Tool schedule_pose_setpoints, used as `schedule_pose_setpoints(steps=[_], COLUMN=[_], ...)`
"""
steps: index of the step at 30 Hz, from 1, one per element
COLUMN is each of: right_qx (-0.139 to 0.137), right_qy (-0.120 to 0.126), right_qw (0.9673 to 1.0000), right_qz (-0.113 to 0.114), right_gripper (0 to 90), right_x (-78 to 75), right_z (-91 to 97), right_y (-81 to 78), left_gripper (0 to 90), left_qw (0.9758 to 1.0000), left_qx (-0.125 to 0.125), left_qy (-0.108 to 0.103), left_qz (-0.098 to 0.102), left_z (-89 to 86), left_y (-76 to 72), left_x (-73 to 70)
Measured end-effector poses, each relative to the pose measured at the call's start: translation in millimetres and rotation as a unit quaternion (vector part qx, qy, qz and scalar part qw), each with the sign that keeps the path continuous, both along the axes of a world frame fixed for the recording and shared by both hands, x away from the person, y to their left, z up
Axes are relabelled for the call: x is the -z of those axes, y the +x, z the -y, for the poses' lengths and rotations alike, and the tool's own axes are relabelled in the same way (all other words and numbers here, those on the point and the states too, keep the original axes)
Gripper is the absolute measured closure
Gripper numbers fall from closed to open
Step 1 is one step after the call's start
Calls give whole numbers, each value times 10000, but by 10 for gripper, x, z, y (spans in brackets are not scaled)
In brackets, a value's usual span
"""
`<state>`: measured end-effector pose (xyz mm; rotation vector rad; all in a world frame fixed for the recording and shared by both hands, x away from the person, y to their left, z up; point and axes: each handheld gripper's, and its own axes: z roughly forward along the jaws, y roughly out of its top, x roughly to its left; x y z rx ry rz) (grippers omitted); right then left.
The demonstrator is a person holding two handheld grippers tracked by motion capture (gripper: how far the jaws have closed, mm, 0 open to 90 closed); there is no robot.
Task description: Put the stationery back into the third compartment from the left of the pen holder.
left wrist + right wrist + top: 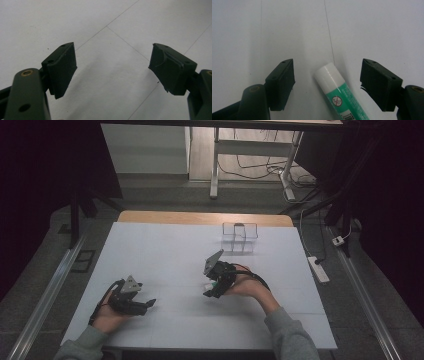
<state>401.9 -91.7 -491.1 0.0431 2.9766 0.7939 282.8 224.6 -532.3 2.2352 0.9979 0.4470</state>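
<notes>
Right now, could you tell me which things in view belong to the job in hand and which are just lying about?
In the job:
- glue stick, lying on the table between the open jaws
- right gripper, jaws apart on either side of the stick, not pressing it

Lying about:
- clear plastic organizer, far side of the table
- left gripper, open over bare table
- power strip on the floor

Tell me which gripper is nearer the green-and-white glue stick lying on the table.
Right. The right gripper is over the green-and-white glue stick, open jaws either side, not touching. The left gripper sits well off to the stick's left, open.
</notes>
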Motion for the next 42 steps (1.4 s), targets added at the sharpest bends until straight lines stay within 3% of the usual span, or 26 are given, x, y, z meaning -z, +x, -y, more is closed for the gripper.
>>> schedule_pose_setpoints(steps=[8,16,18,19,20,22,30,37,41,42], right_qx=[-65,-116,-125,-122,-102,-125,-214,-354,-423,-342], right_qy=[-180,-546,-573,-579,-600,-605,-578,-535,-547,-595], right_qw=[9998,9983,9980,9981,9978,9980,9981,9979,9976,9975], right_qz=[38,188,228,145,268,144,26,-99,-13,146], right_gripper=[309,397,413,421,428,434,503,636,643,644], right_x=[44,115,123,135,136,149,153,153,148,133], right_z=[22,-1,-2,-3,-2,-4,0,18,11,12], right_y=[12,12,18,24,30,46,76,70,42,22], left_gripper=[212,212,212,212,212,212,213,216,222,223], left_qw=[10000,10000,10000,10000,10000,10000,10000,10000,10000,10000], left_qx=[21,16,16,17,21,24,23,-16,-49,-57], left_qy=[4,12,14,18,21,25,39,45,14,17], left_qz=[-23,-30,-32,-38,-42,-42,-57,-52,1,5], left_z=[1,4,3,4,4,5,8,4,-8,-10], left_y=[2,4,5,6,7,7,8,7,4,4], left_x=[6,9,10,12,13,14,19,21,13,12])
